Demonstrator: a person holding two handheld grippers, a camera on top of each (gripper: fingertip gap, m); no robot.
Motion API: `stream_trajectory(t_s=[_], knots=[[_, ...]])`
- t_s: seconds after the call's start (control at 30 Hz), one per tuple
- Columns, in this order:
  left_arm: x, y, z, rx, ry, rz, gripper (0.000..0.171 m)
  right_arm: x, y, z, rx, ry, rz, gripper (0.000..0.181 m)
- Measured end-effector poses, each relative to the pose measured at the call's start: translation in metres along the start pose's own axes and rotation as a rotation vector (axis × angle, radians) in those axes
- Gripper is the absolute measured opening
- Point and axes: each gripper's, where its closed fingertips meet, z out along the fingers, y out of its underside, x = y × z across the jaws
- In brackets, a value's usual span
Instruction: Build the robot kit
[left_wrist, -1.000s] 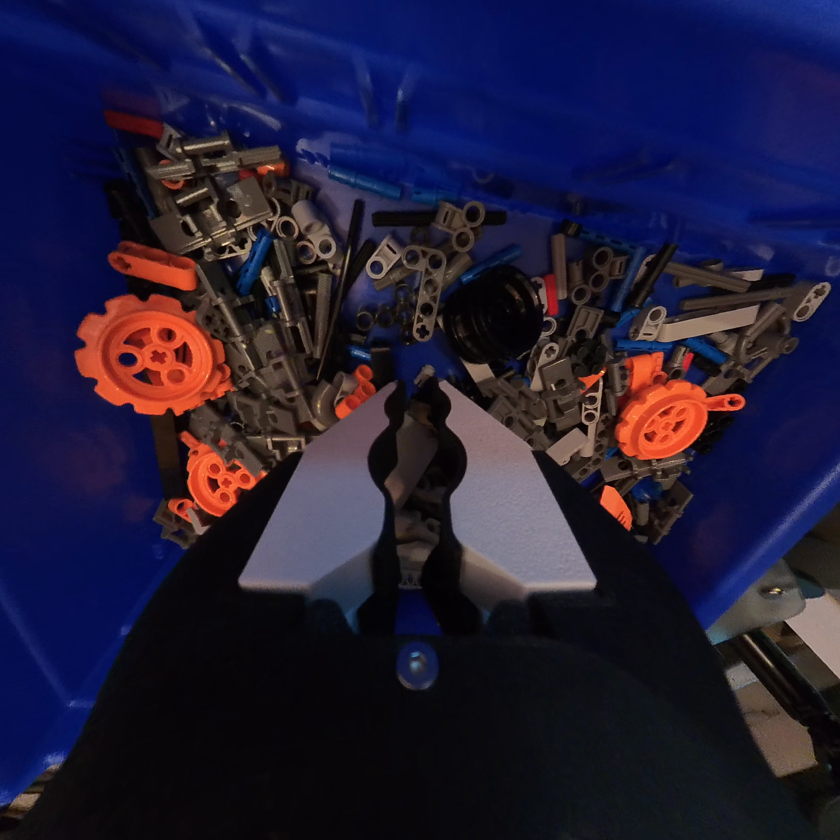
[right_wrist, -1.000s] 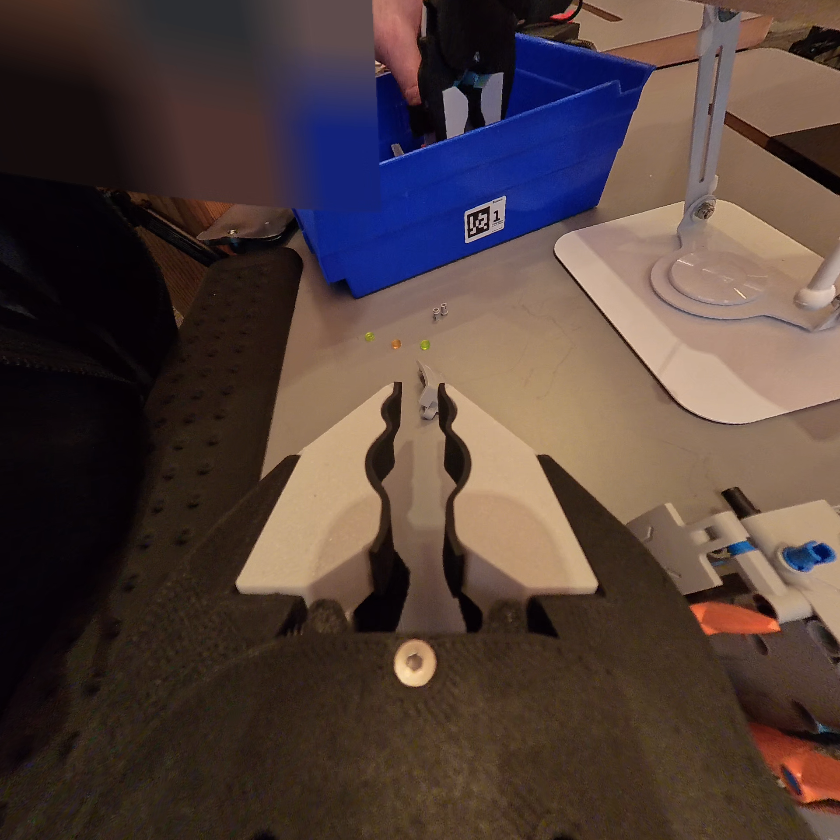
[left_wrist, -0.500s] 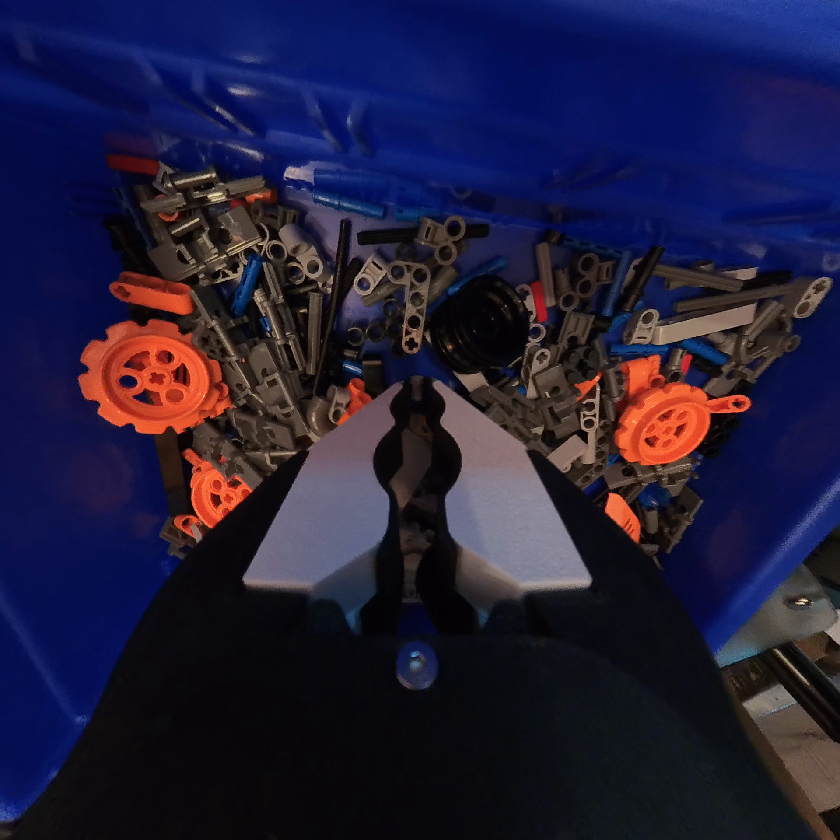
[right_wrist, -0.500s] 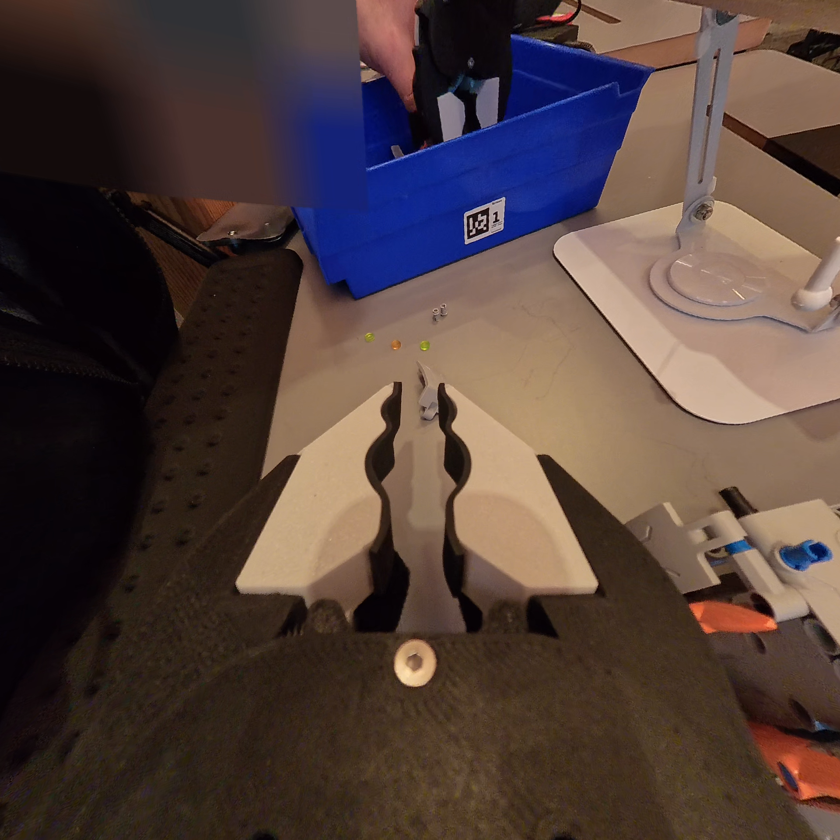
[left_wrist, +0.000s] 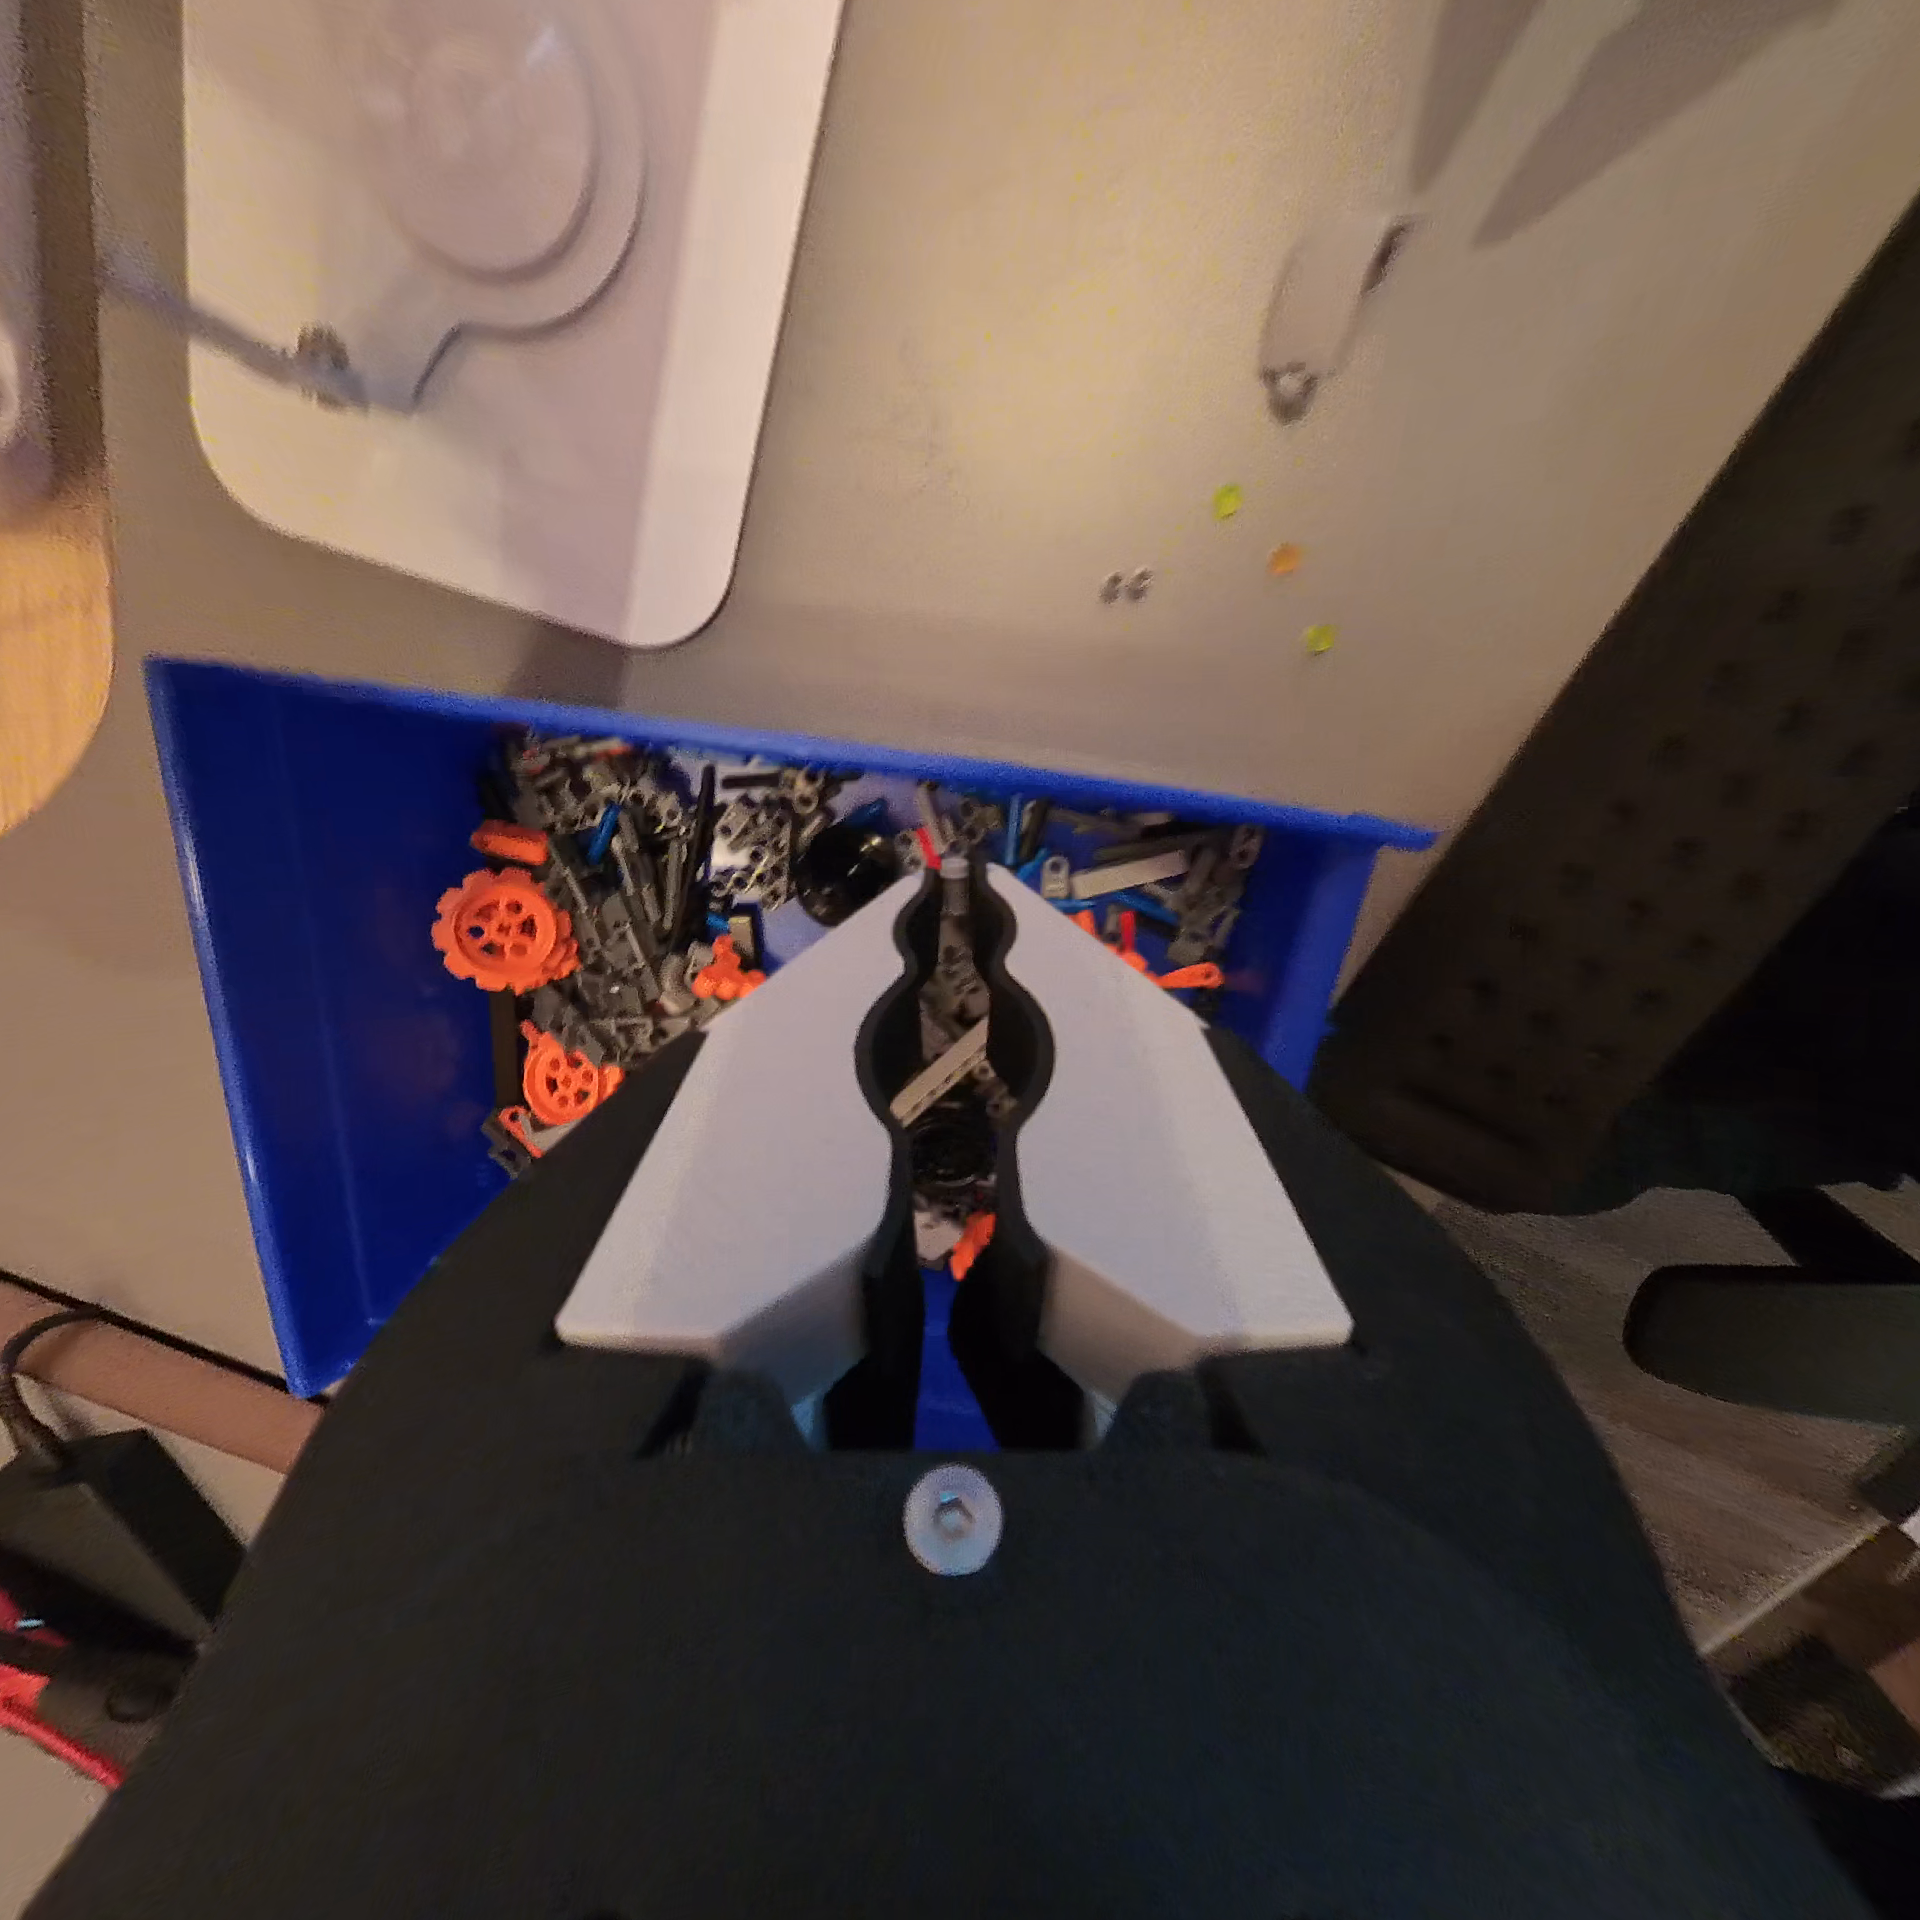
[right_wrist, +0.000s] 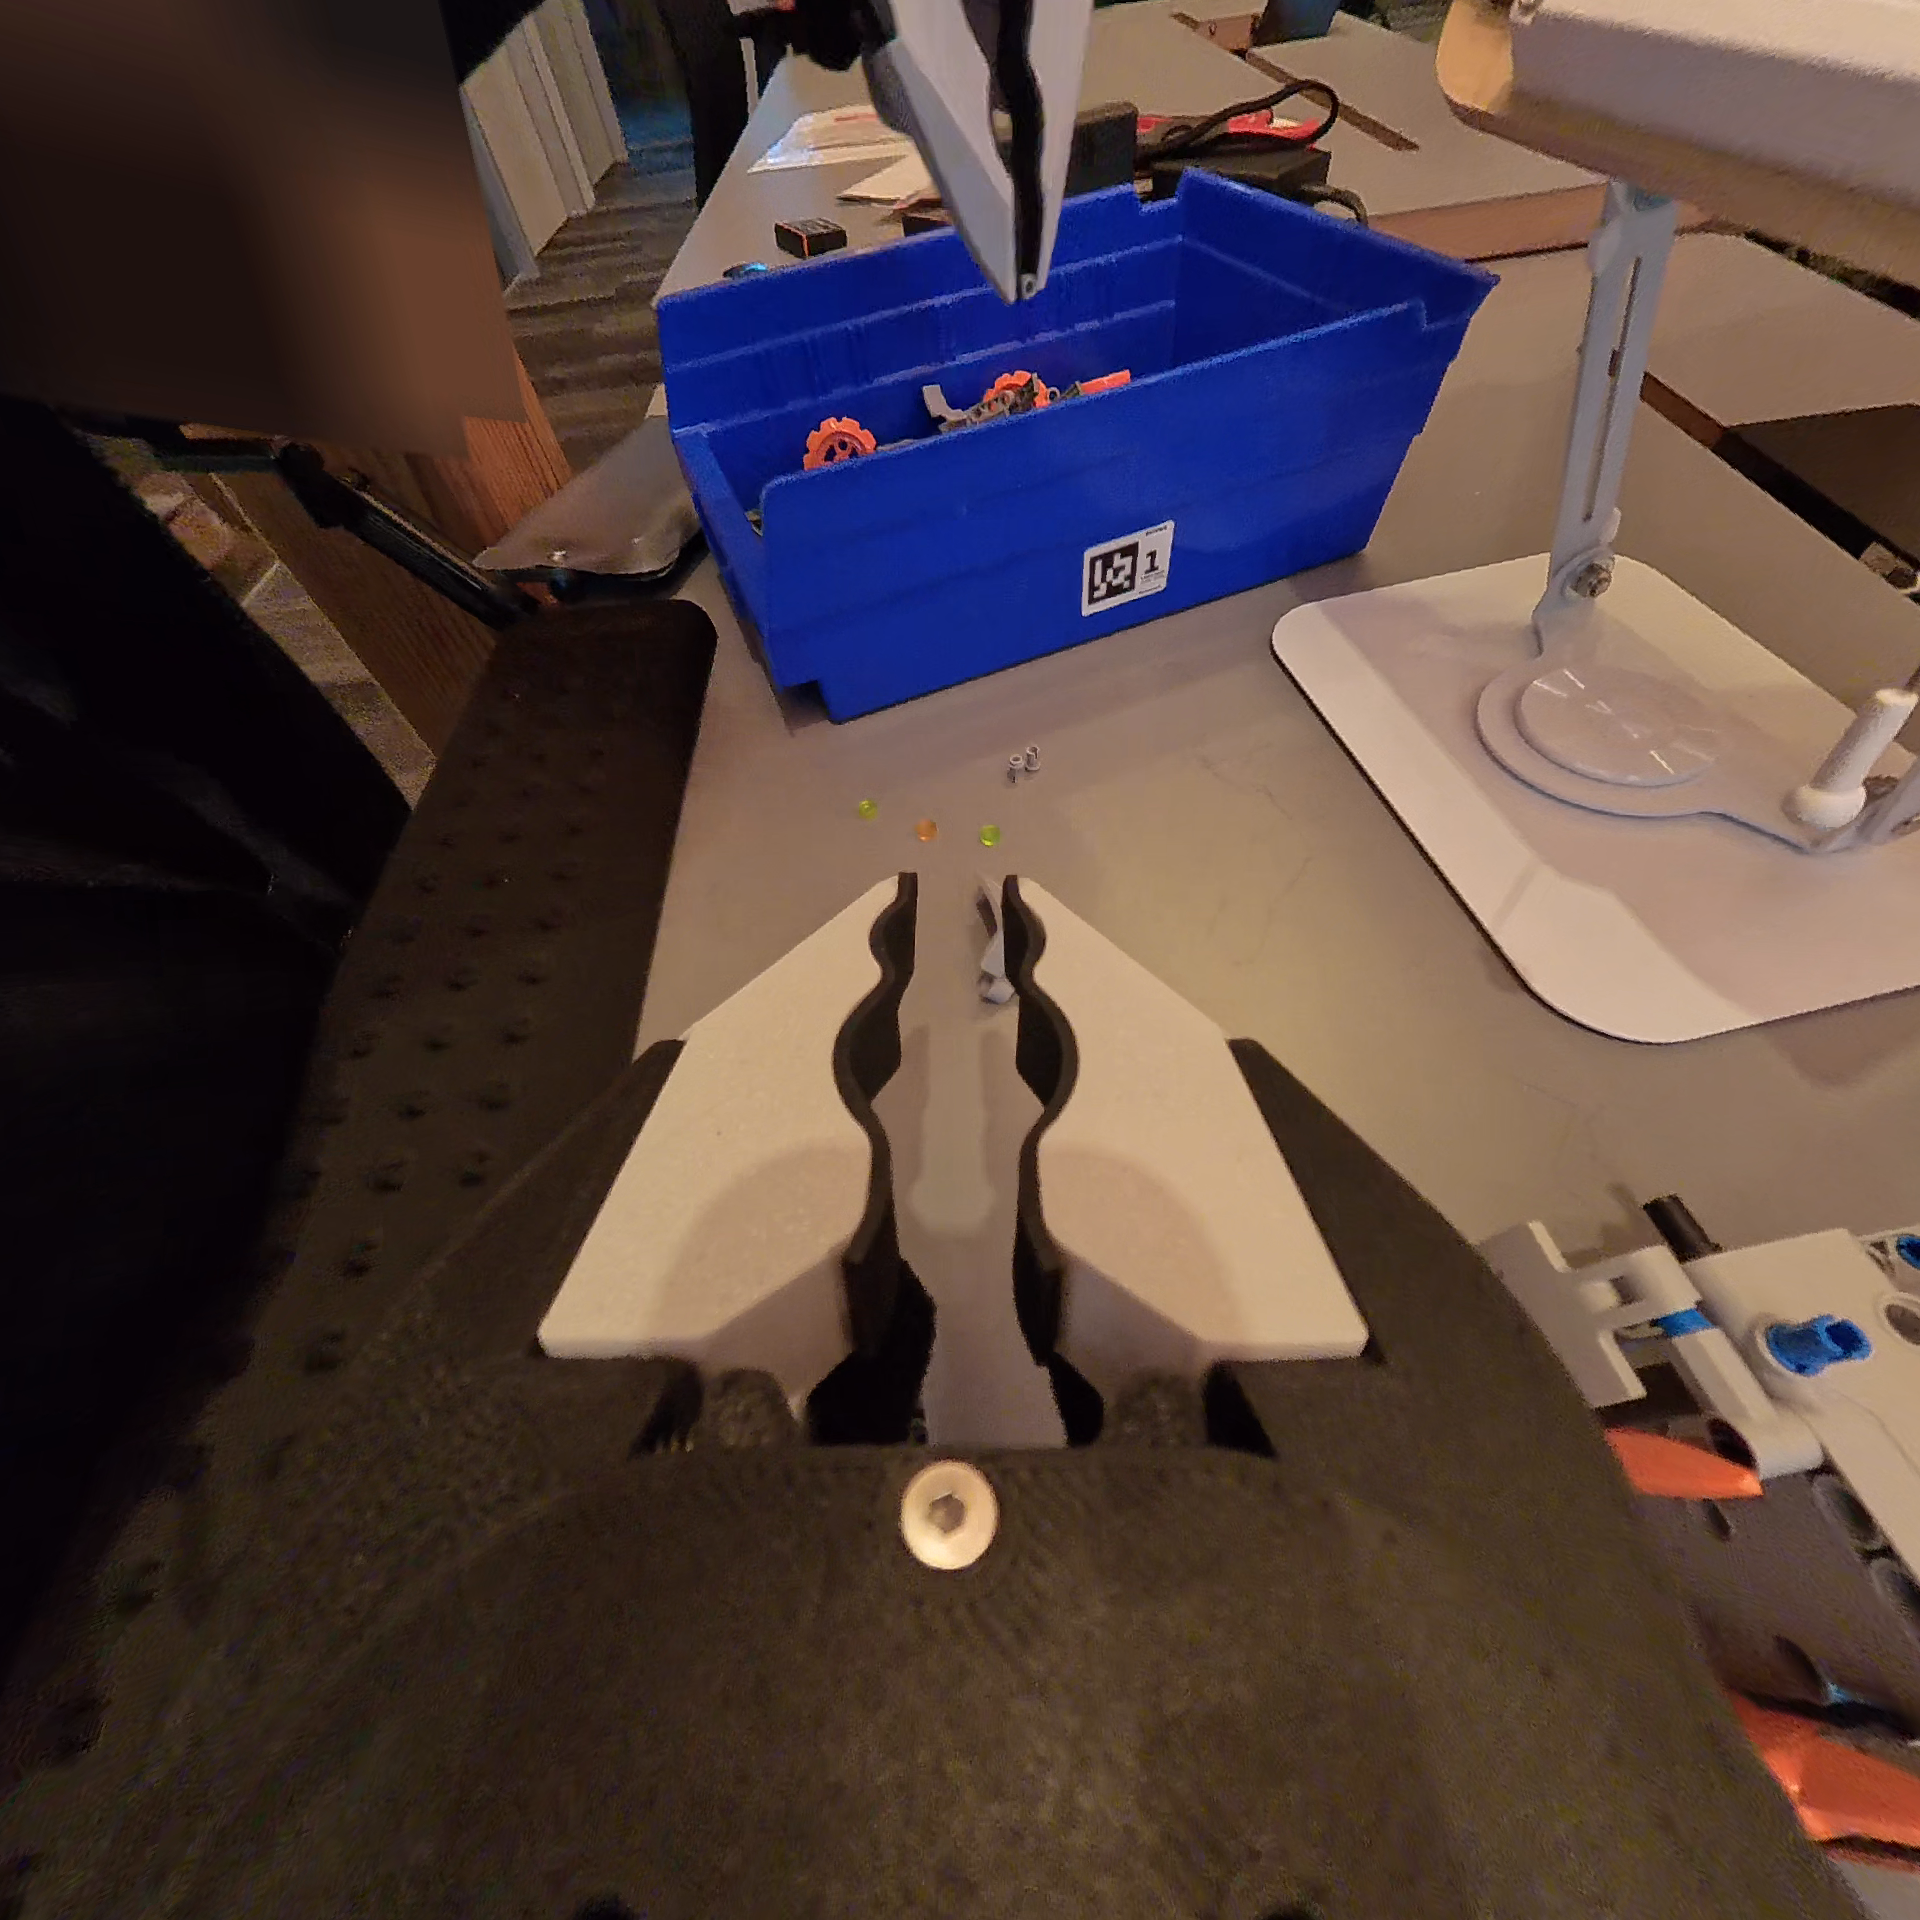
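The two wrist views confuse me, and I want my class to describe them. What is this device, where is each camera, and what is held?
A person holds a two-finger gripper in each hand, and each carries a camera looking along its fingers. The left wrist view looks down into a blue bin of small building parts. The left gripper, above it, looks shut on a small grey peg. The right wrist view shows the right gripper open, low over the grey table, with a small grey piece lying between its fingers. Nearby are three coloured dots and a white stand base.
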Motion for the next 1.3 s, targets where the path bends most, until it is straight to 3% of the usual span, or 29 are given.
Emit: stream_trajectory(t_s=[0.23,0.43,0.5,0.63,0.9,1.03,1.3], knots=[[0.084,-0.049,0.008,0.027,-0.021,0.080,0.004,0.001,-0.010,-0.011,0.015,0.052,-0.018,0.014],[0.135,-0.072,0.055,0.040,-0.026,0.026,0.004,0.002,-0.013,-0.016,0.009,0.080,-0.028,0.014],[0.134,-0.071,0.074,0.018,-0.096,0.009,0.004,0.003,-0.013,-0.017,0.010,0.088,-0.018,0.014],[0.141,-0.071,0.107,0.020,-0.099,-0.049,0.004,0.004,-0.012,-0.018,0.006,0.091,-0.010,0.014],[0.146,-0.069,0.139,0.050,-0.084,-0.094,0.004,0.004,-0.005,-0.012,-0.032,0.084,-0.003,0.014],[0.141,-0.076,0.139,0.100,-0.074,-0.128,0.004,0.005,-0.001,-0.010,-0.044,0.081,0.003,0.014],[0.129,-0.082,0.130,0.208,-0.157,-0.136,0.027,0.008,0.001,-0.010,-0.041,0.080,0.020,0.014]])
